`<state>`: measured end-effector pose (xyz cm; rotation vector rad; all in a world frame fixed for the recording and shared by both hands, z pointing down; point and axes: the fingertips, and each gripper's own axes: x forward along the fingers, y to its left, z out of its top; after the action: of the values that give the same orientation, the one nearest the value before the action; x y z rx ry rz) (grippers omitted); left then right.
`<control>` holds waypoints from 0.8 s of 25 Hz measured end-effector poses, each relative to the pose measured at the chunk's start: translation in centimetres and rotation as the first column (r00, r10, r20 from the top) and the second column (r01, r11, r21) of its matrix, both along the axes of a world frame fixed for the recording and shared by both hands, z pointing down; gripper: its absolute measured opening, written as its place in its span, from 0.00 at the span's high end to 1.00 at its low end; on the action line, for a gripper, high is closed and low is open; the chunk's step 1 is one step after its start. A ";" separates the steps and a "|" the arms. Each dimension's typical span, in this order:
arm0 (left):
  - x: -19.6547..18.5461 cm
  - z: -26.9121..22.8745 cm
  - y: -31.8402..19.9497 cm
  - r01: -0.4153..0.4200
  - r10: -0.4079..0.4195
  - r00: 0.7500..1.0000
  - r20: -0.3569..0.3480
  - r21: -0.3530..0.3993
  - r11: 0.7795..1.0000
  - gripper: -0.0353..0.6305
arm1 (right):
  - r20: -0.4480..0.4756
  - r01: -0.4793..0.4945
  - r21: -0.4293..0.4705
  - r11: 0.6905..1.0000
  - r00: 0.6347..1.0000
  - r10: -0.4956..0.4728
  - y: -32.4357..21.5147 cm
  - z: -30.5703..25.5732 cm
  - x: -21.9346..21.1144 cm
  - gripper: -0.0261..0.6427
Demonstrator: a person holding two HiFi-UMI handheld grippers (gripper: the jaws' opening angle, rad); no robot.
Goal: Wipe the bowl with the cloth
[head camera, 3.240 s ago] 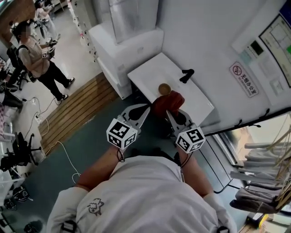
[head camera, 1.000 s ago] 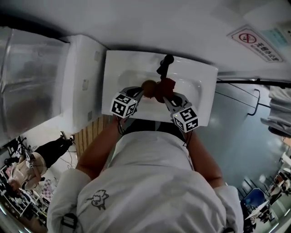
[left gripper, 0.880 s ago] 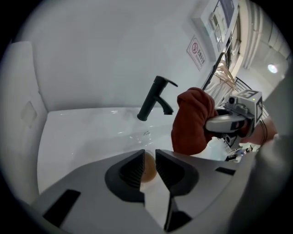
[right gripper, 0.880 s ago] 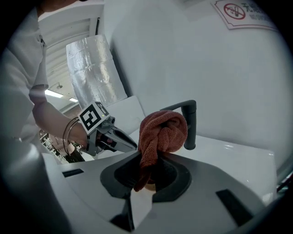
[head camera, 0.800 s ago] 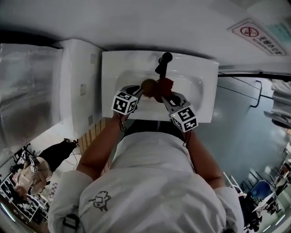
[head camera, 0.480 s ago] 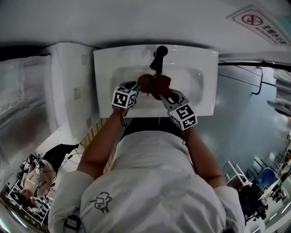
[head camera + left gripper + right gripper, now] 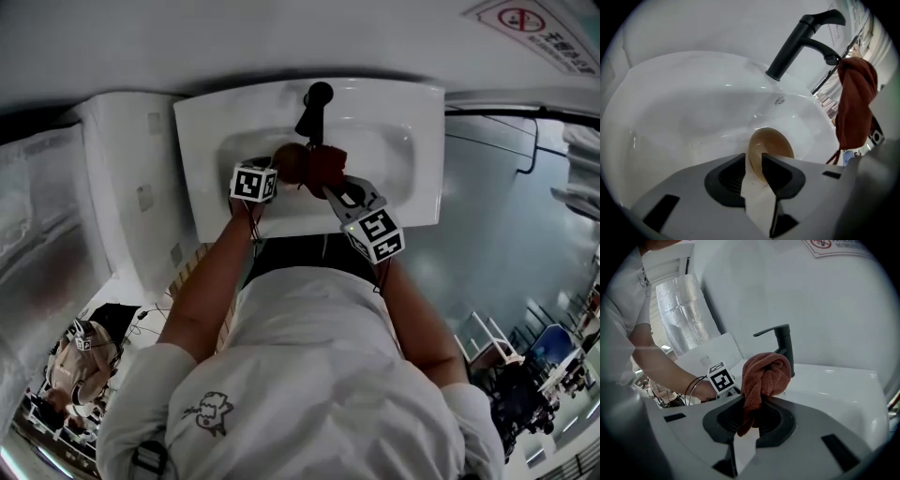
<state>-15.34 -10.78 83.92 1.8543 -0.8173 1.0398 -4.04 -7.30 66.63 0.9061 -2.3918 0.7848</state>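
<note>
Left tool (image 7: 753,165): jaws clamped on the rim of the bowl (image 7: 771,143).
Bowl: tan, held on edge over the basin of the sink (image 7: 216,122), hollow side turned towards 3 o'clock in the left gripper view; whether it touches the basin cannot be told.
Right tool (image 7: 752,416): jaws closed on the cloth (image 7: 764,376).
Cloth: rust red, bunched in a knot above the jaws, one end trailing down between them.
Bowl and cloth: in the head view the cloth sits at the bowl's 3 o'clock, just beside it; contact cannot be told. In the left gripper view the cloth hangs at the 3 o'clock edge, apart from the bowl.
Sink: white, at the person's 12 o'clock in the head view, against a white wall.
Tap (image 7: 312,105): black, at the sink's back rim, at 12 o'clock from bowl and cloth, spout reaching over the basin.
</note>
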 end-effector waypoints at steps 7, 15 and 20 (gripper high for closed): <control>0.2 1.9 0.1 0.013 -0.012 1.000 0.002 -0.036 0.999 0.82 | -0.006 -0.004 -0.006 1.000 1.000 0.004 0.2 0.1 0.3 0.87; 0.7 -0.2 -1.0 0.039 -0.038 0.999 -0.021 0.045 0.998 0.91 | -0.006 0.012 0.003 1.000 1.000 -0.012 0.3 -0.7 -0.2 0.87; 2.4 -5.2 -1.6 0.062 -0.053 0.993 -0.110 0.088 0.994 0.91 | -0.018 0.043 0.034 0.998 0.999 -0.043 -0.1 -1.8 -1.1 0.87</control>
<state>-12.94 -12.38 78.74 1.9337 -0.8614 0.8720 -5.10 -7.38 64.79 0.8684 -2.4082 0.7188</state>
